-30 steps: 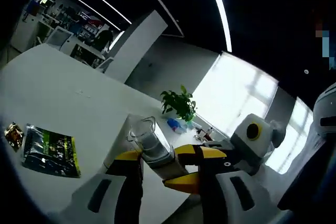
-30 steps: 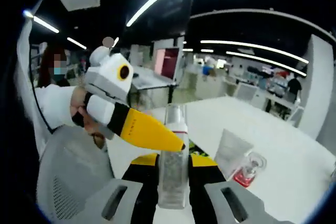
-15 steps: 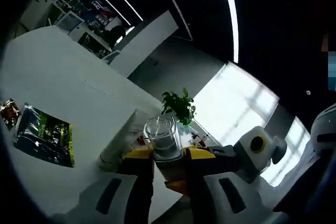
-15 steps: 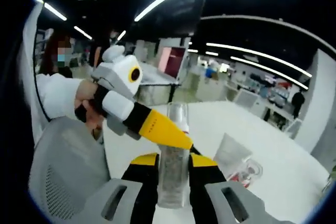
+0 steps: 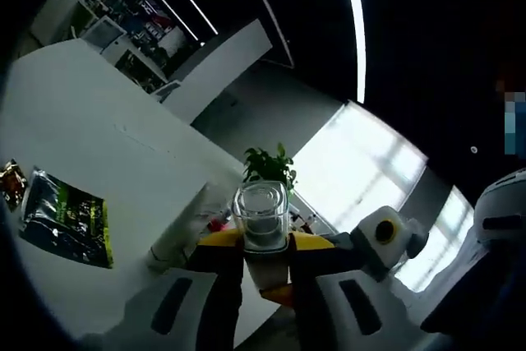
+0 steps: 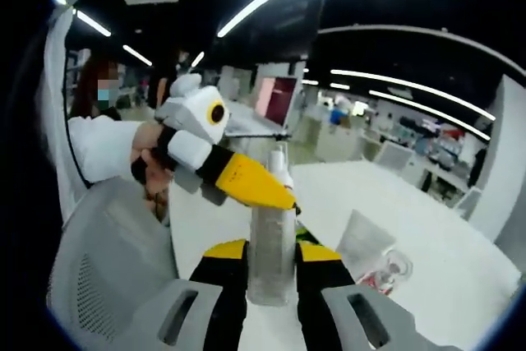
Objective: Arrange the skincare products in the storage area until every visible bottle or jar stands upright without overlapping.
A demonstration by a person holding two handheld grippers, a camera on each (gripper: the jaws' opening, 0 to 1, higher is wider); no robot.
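My right hand-held gripper (image 6: 271, 273) clamped on clear bottle (image 6: 272, 240), held above white tabletop (image 6: 427, 236). My left hand-held gripper (image 5: 263, 259) clamped on same bottle's top. Red-based jar (image 6: 389, 270) and clear pouch (image 6: 358, 240) on tabletop beyond. Green packet (image 5: 64, 218), potted plant (image 5: 269, 168) nearby.

Clear bottle (image 6: 272, 240) sits between my right jaws, upright in the right gripper view, frosted body with pale contents and a white pump-like top. Left gripper view sees the same bottle (image 5: 261, 218) end-on between my left jaws: square clear shoulder, round neck, grey inside. Further back on the white table: small glass jar with red contents (image 6: 388, 270), leaning, touching a clear upright holder (image 6: 360, 238). Can't tell whether that jar is capped.
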